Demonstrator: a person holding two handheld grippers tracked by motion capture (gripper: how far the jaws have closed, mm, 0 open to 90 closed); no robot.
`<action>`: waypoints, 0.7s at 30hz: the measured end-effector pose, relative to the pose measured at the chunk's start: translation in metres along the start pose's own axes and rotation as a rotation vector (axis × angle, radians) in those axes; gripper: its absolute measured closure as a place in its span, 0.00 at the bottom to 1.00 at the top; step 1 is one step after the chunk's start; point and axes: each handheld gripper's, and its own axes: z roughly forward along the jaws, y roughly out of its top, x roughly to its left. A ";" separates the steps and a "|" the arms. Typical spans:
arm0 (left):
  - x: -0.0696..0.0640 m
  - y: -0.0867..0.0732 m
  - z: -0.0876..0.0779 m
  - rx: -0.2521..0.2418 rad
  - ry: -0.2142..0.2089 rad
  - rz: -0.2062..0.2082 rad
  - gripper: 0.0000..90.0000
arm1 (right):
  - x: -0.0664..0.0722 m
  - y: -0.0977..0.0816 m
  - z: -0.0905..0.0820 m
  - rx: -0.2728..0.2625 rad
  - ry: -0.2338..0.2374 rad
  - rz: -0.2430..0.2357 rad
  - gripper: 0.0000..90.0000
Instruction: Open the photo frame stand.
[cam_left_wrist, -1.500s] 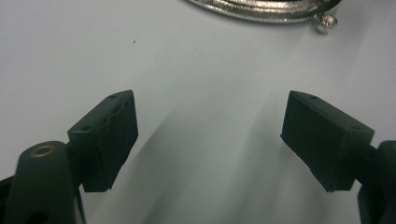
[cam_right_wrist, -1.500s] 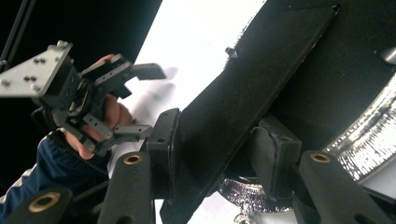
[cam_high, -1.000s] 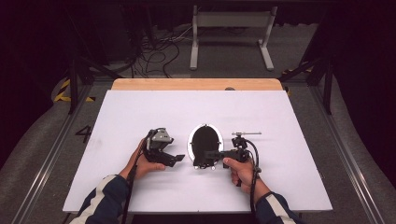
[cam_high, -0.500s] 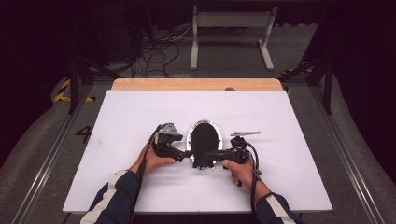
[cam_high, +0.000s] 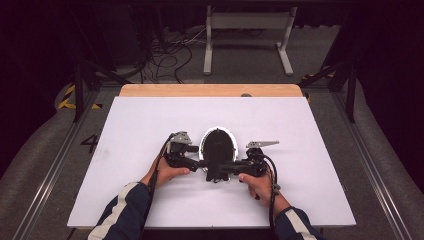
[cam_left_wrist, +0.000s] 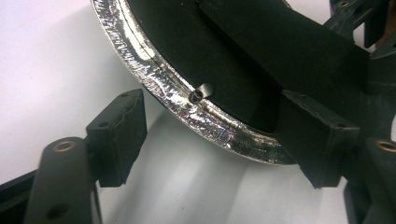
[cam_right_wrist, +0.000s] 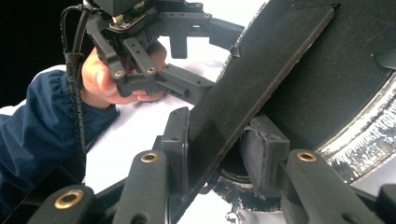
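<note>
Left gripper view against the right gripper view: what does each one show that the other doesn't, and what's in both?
Left gripper view: a small metal stub on the silver rim, which lies between the left gripper's fingers, which have just been closing. Right gripper view: the right gripper clamped on the black strip, and the person's left hand. Both: black dish, strip, silver rim, white table.

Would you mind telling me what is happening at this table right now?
A person works on a round black pan with a shiny rim on the white table, using tongs in each hand. The right tongs grip the pan's flat black handle. The left tongs straddle the rim; their jaws have just been closing, with one pad still apart.
</note>
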 end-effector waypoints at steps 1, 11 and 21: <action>0.000 0.000 0.000 -0.002 -0.002 -0.005 0.29 | 0.000 0.000 0.000 0.002 0.000 -0.003 0.71; 0.005 0.004 -0.003 -0.047 -0.051 -0.043 0.35 | 0.005 0.001 -0.002 0.012 0.001 -0.074 0.72; 0.001 0.007 -0.008 -0.084 -0.105 -0.048 0.49 | 0.007 0.000 -0.005 0.037 -0.013 -0.100 0.74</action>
